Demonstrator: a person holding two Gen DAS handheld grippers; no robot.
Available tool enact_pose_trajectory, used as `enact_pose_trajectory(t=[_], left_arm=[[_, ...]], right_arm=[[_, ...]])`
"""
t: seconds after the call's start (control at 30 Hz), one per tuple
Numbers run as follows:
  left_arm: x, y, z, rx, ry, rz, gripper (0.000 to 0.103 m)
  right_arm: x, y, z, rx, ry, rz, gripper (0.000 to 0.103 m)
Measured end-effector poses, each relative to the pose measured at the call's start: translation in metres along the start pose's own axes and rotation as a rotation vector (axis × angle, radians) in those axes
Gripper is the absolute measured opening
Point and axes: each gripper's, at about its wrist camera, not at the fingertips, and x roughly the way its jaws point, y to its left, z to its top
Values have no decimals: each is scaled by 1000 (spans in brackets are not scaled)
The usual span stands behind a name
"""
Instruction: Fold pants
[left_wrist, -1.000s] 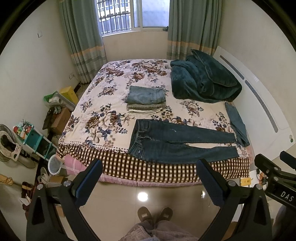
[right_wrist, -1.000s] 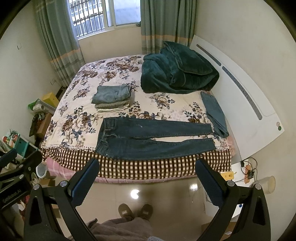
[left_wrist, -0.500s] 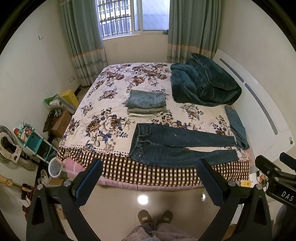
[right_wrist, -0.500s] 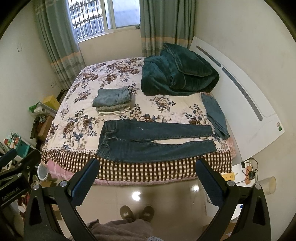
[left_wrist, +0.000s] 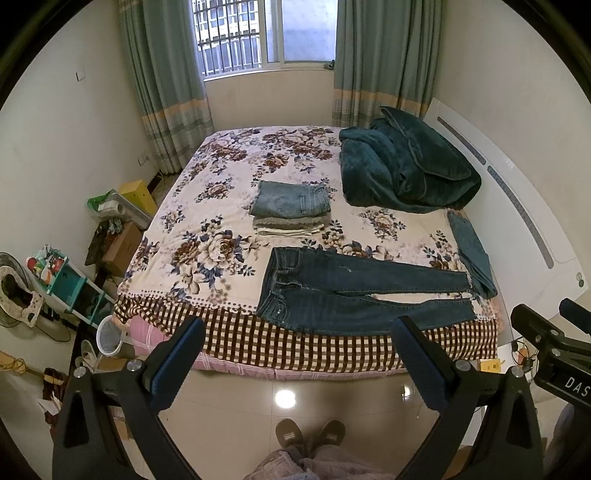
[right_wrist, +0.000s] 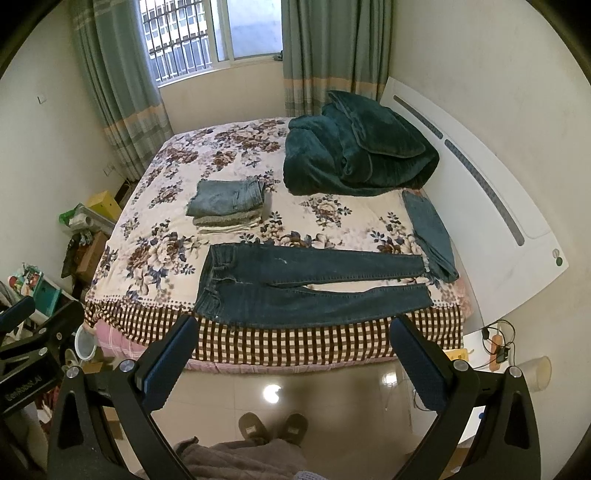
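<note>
Dark blue jeans lie flat along the near edge of the bed, waistband to the left, legs to the right; they also show in the right wrist view. My left gripper is open and empty, held over the floor well short of the bed. My right gripper is open and empty, likewise back from the bed edge. A stack of folded pants sits mid-bed behind the jeans, also in the right wrist view.
A dark green blanket is heaped at the headboard end. Another pair of jeans lies by the white headboard. The floral bedspread covers the bed. Clutter and shelves stand left. My slippered feet are on the tiled floor.
Both grippers have drawn back and tilted up a little, so the bed and jeans sit lower and farther in both views. Both stay open. The jeans have not moved.
</note>
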Motion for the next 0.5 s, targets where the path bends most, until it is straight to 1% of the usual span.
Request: enact_pose_trajectory(t=[0.07, 0.27, 0.4, 0.43, 0.5], left_arm=[[-2, -1, -15, -3, 3, 3, 103], [-1, -4, -11, 0, 9, -6, 103], [-2, -9, -4, 3, 9, -11, 103], [-4, -3, -15, 5, 6, -13, 103], [-5, -4, -13, 6, 5, -15, 103]], right_arm=[[-1, 1, 1, -1, 1, -1, 103], [-3, 3, 7, -4, 4, -3, 103], [-4, 3, 5, -5, 2, -4, 103], [-4, 3, 6, -5, 3, -3, 103], [-4, 3, 4, -5, 2, -1, 103]])
